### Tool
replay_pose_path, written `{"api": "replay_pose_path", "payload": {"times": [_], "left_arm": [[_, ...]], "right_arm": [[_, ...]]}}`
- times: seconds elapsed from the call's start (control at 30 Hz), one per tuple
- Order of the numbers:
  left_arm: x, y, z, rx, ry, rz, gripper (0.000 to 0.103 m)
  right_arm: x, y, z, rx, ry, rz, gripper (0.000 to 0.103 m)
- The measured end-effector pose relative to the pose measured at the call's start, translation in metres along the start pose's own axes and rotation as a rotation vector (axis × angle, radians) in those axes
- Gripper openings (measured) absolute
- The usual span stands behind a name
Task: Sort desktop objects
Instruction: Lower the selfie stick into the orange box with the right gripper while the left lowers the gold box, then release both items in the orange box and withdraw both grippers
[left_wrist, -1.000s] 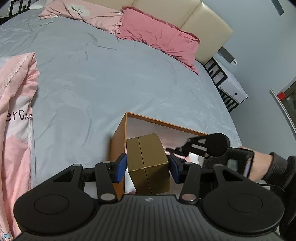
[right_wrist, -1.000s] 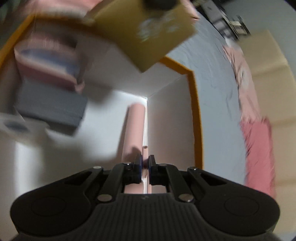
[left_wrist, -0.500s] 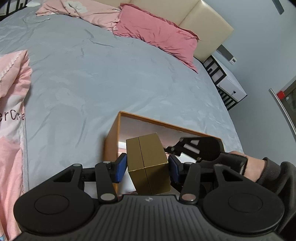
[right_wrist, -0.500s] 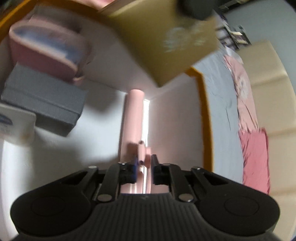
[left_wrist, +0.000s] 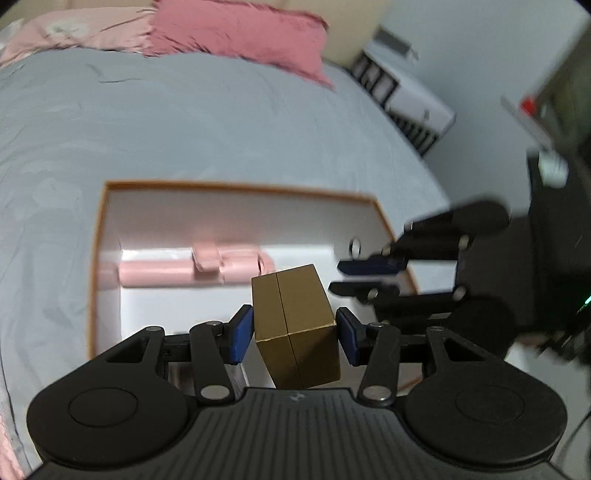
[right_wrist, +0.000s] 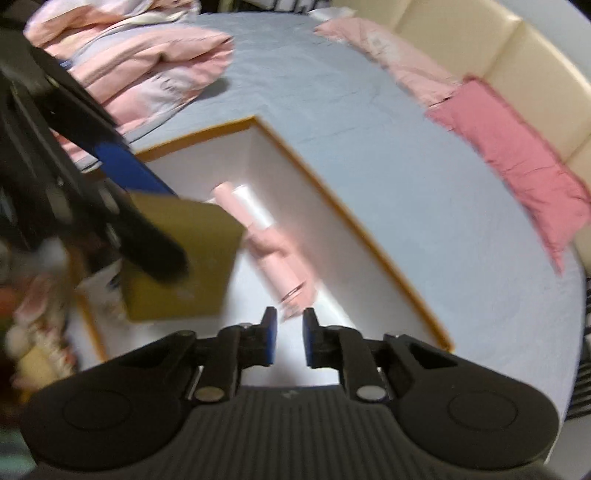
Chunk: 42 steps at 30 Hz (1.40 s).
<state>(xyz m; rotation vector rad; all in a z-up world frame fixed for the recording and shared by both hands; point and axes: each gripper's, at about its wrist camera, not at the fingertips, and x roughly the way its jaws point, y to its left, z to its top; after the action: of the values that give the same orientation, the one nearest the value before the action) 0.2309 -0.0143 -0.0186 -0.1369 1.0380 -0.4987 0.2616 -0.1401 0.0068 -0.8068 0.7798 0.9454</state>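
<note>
While the left gripper (left_wrist: 294, 330) clamps the gold box (left_wrist: 297, 328) between its blue pads, the box hangs over the orange-rimmed tray (left_wrist: 236, 189) on the grey bed (left_wrist: 221, 129). A pink tube (left_wrist: 192, 271) lies inside against the far wall, at ten o'clock from the box. At two o'clock the right gripper (left_wrist: 340, 277) reaches over the tray's right edge, crowding the box; its jaws have just been closing, a narrow gap remains and nothing sits between them. Pink pillows (left_wrist: 240, 33) lie at twelve o'clock.

Grey bed (left_wrist: 229, 140): orange-rimmed box (left_wrist: 236, 186), pink pillows (left_wrist: 240, 33).
</note>
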Motion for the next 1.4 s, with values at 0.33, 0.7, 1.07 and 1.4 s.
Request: {"api": "replay_pose_path", "payload": {"times": [0.33, 0.7, 1.07, 1.4], "left_arm": [[0.054, -0.039, -0.022, 0.136, 0.155, 0.189, 0.056], [0.062, -0.033, -0.020, 0.108, 0.235, 0.184, 0.056], [-0.014, -0.007, -0.012, -0.002, 0.055, 0.041, 0.053], [-0.058, 0.044, -0.036, -0.113, 0.017, 0.080, 0.054]], "right_arm": [[0.044, 0.005, -0.023, -0.009, 0.146, 0.155, 0.009], [0.057, 0.023, -0.031, -0.197, 0.196, 0.241, 0.009], [0.072, 0.029, -0.025, -0.266, 0.199, 0.277, 0.010], [0.083, 0.047, -0.004, -0.329, 0.183, 0.330, 0.000]]}}
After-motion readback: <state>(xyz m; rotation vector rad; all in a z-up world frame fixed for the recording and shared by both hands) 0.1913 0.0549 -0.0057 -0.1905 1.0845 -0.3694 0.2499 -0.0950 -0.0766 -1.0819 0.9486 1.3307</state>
